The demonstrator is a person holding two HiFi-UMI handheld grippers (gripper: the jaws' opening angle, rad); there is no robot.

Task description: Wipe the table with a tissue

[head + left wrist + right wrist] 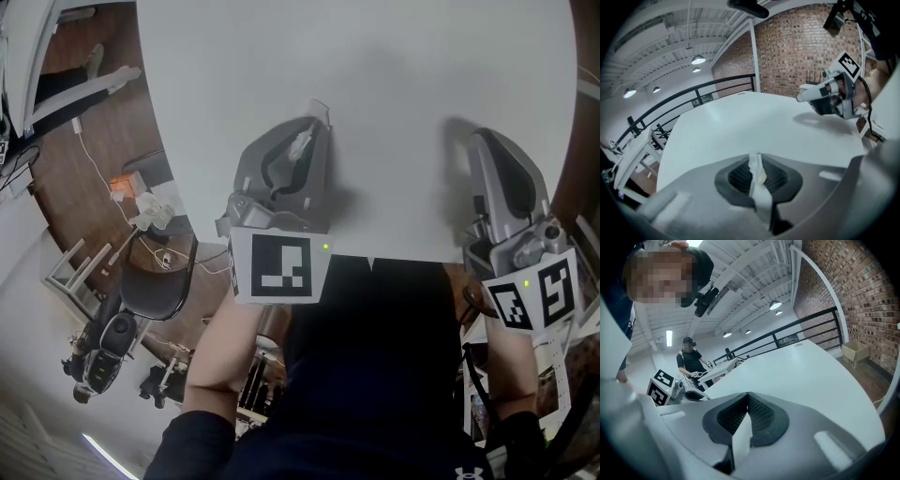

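At left, over the near edge of the white table (pixel 394 75), the left gripper (pixel 315 117), jaws squeezed tight on a thin crumpled strip of white tissue (pixel 301 143). Strip caught along the jaw seam, one small end poking out past the tips (clearest in the left gripper view). Contact between tissue and tabletop: not discernible. At right, well apart and likewise over the near edge, the right gripper (pixel 480 139), jaws pressed together, nothing visible between them. Both aimed toward the far side of the table. A soft shadow (pixel 450 127) on the tabletop beside each gripper. Nearer still, below the table edge, the person's dark shirt (pixel 375 356) and a bare forearm (pixel 220 356) behind the left gripper. Beyond the far rim in the left gripper view, a black railing (pixel 693 91) and a brick wall (pixel 801 47). Off the table's left edge in the head view, a dark chair (pixel 155 281) on a wooden floor (pixel 84 178). Far off in the right gripper view, a second person (pixel 691 359) standing.
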